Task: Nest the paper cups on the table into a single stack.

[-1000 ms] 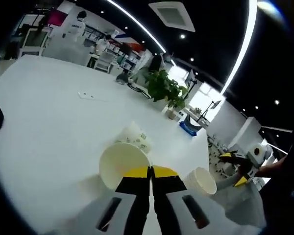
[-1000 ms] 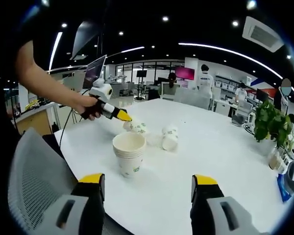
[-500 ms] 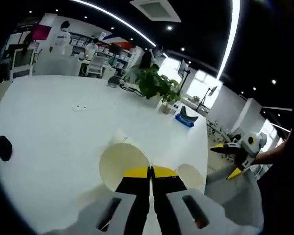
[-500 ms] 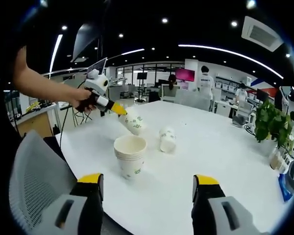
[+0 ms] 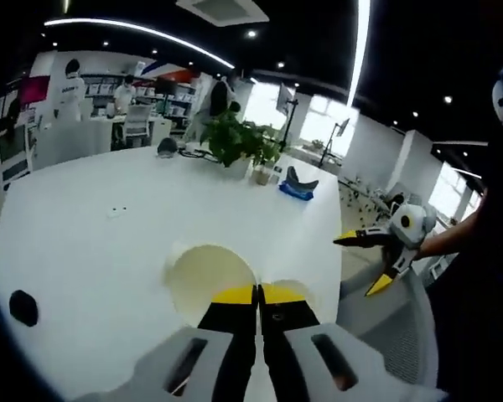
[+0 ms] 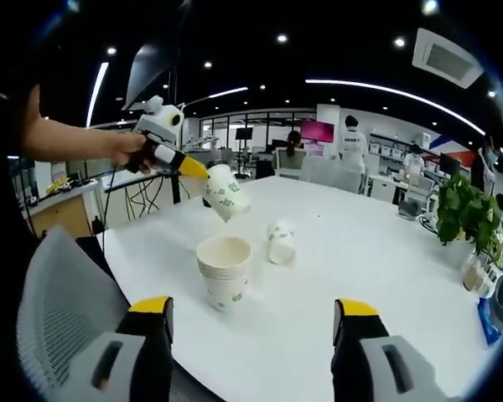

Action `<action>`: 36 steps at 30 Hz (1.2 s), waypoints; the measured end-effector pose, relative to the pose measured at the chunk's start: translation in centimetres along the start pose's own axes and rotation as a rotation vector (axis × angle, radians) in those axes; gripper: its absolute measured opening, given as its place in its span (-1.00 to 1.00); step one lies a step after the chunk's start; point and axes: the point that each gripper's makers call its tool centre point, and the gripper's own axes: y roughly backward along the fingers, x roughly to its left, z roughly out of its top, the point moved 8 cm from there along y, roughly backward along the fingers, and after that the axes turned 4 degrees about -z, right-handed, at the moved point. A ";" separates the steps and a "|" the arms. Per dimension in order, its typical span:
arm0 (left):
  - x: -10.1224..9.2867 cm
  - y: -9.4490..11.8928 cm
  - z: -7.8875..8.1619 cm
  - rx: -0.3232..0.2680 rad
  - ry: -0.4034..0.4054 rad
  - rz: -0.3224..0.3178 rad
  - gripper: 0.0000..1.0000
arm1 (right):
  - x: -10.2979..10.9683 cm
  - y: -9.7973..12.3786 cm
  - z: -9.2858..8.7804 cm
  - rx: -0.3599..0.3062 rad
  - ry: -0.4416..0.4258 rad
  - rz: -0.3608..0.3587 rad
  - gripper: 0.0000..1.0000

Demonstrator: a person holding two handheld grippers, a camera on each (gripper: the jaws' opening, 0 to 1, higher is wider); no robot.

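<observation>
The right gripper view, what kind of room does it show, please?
Most likely an open-plan office or lab: a large white table holds a stack of paper cups, people stand among desks and a wall screen behind, strip lights run along the dark ceiling, and a potted plant stands at the right.

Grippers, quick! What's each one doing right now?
Left gripper: shut on a white paper cup with green print, held in the air above the stack of white paper cups.
Right gripper: open, holding nothing.
</observation>
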 end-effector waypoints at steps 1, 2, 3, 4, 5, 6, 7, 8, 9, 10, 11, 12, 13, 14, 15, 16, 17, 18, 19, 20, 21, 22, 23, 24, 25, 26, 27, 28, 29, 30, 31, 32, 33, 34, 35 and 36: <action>-0.2 0.0 0.1 0.009 -0.012 -0.004 -1.00 | 0.0 0.0 0.0 -0.001 -0.001 0.000 0.62; -0.4 0.0 0.3 0.021 -0.025 -0.011 -1.00 | 0.0 0.0 0.0 -0.001 -0.001 -0.001 0.63; -0.8 0.1 0.6 0.031 -0.040 -0.017 -1.00 | 0.0 0.0 0.0 -0.001 -0.003 0.000 0.64; -1.1 0.1 0.8 0.039 -0.051 -0.020 -1.00 | 0.0 0.0 0.0 -0.001 -0.004 0.000 0.64; -1.6 0.1 1.1 0.048 -0.075 -0.024 -1.00 | 0.0 0.0 0.0 -0.001 -0.004 0.000 0.65; -1.7 0.1 1.2 0.050 -0.081 -0.024 -1.00 | -0.1 0.0 0.0 -0.001 -0.005 0.000 0.65; -2.2 0.1 1.6 0.061 -0.096 -0.025 -1.00 | -0.1 0.0 0.0 0.000 -0.005 0.000 0.65; -2.3 0.1 1.6 0.063 -0.099 -0.026 -1.00 | -0.1 0.0 0.0 0.001 -0.004 -0.001 0.65; -2.9 0.1 2.1 0.071 -0.100 -0.029 -1.00 | -0.1 0.0 0.0 0.001 -0.005 -0.001 0.65; -3.1 0.2 2.4 0.078 -0.096 -0.030 -1.00 | -0.1 0.0 0.0 0.001 -0.006 -0.001 0.65; -3.5 0.2 2.7 0.084 -0.099 -0.030 -1.00 | -0.1 -0.1 0.0 0.001 -0.008 -0.001 0.65; -3.9 0.1 2.9 0.088 -0.102 -0.030 -1.00 | -0.1 0.0 0.0 -0.001 -0.010 -0.002 0.65; -4.2 0.1 3.1 0.094 -0.105 -0.030 -1.00 | -0.1 0.0 0.0 -0.003 -0.012 -0.002 0.65; -4.5 0.1 3.3 0.100 -0.115 -0.028 -1.00 | -0.2 0.0 0.1 -0.004 -0.014 -0.002 0.65; -4.7 0.1 3.4 0.105 -0.124 -0.028 -1.00 | -0.2 0.0 0.1 -0.004 -0.015 -0.003 0.65; -5.0 0.0 3.5 0.113 -0.136 -0.028 -1.00 | -0.2 0.0 0.0 -0.005 -0.016 -0.003 0.65; -5.0 -0.1 3.5 0.116 -0.141 -0.027 -1.00 | -0.2 0.0 0.0 -0.005 -0.016 -0.003 0.65; -5.3 -0.2 3.6 0.128 -0.158 -0.026 -1.00 | -0.2 0.0 0.0 -0.005 -0.016 -0.003 0.65; -5.5 -0.3 3.6 0.141 -0.171 -0.025 -1.00 | -0.2 0.0 0.0 -0.004 -0.015 -0.003 0.65; -5.7 -0.4 3.6 0.154 -0.179 -0.023 -1.00 | -0.2 0.0 0.0 -0.004 -0.015 -0.002 0.65; -5.8 -0.5 3.6 0.162 -0.182 -0.021 -1.00 | -0.2 0.0 0.0 -0.003 -0.015 -0.002 0.65; -6.0 -0.6 3.5 0.177 -0.189 -0.019 -1.00 | -0.2 0.0 0.0 -0.004 -0.013 -0.003 0.65; -6.1 -0.7 3.5 0.187 -0.195 -0.019 -1.00 | -0.2 0.0 0.0 -0.005 -0.013 -0.004 0.64; -6.2 -0.8 3.5 0.194 -0.202 -0.020 -1.00 | -0.2 0.0 0.0 -0.006 -0.014 -0.005 0.64; -6.4 -0.9 3.4 0.205 -0.216 -0.023 -1.00 | -0.2 0.0 0.0 -0.006 -0.014 -0.007 0.64; -6.9 -1.2 3.4 0.212 -0.224 -0.026 -1.00 | -0.2 0.0 0.1 -0.007 -0.014 -0.008 0.64; -7.6 -1.7 3.4 0.220 -0.235 -0.030 -1.00 | -0.2 0.0 0.1 -0.006 -0.014 -0.009 0.64; -7.5 -1.6 3.4 0.234 -0.246 -0.032 -1.00 | -0.1 0.0 0.1 -0.005 -0.014 -0.009 0.64; -7.5 -1.6 3.4 0.245 -0.255 -0.033 -1.00 | -0.1 0.0 0.1 -0.006 -0.012 -0.010 0.64; -7.9 -1.9 3.3 0.258 -0.268 -0.037 -1.00 | -0.1 0.0 0.1 -0.007 -0.010 -0.012 0.64; -8.2 -2.1 3.3 0.270 -0.275 -0.040 -1.00 | -0.1 0.1 0.1 -0.008 -0.010 -0.013 0.64; -8.2 -2.2 3.3 0.283 -0.288 -0.046 -1.00 | -0.1 0.1 0.2 -0.009 -0.011 -0.015 0.64; -8.2 -2.2 3.3 0.286 -0.292 -0.047 -1.00 | -0.1 0.1 0.2 -0.010 -0.011 -0.015 0.64; -8.4 -2.4 3.3 0.294 -0.300 -0.049 -1.00 | -0.1 0.1 0.2 -0.011 -0.011 -0.015 0.64; -8.5 -2.5 3.3 0.298 -0.306 -0.052 -1.00 | -0.1 0.1 0.2 -0.011 -0.010 -0.015 0.64; -8.7 -2.7 3.3 0.305 -0.314 -0.056 -1.00 | -0.1 0.1 0.2 -0.010 -0.009 -0.015 0.64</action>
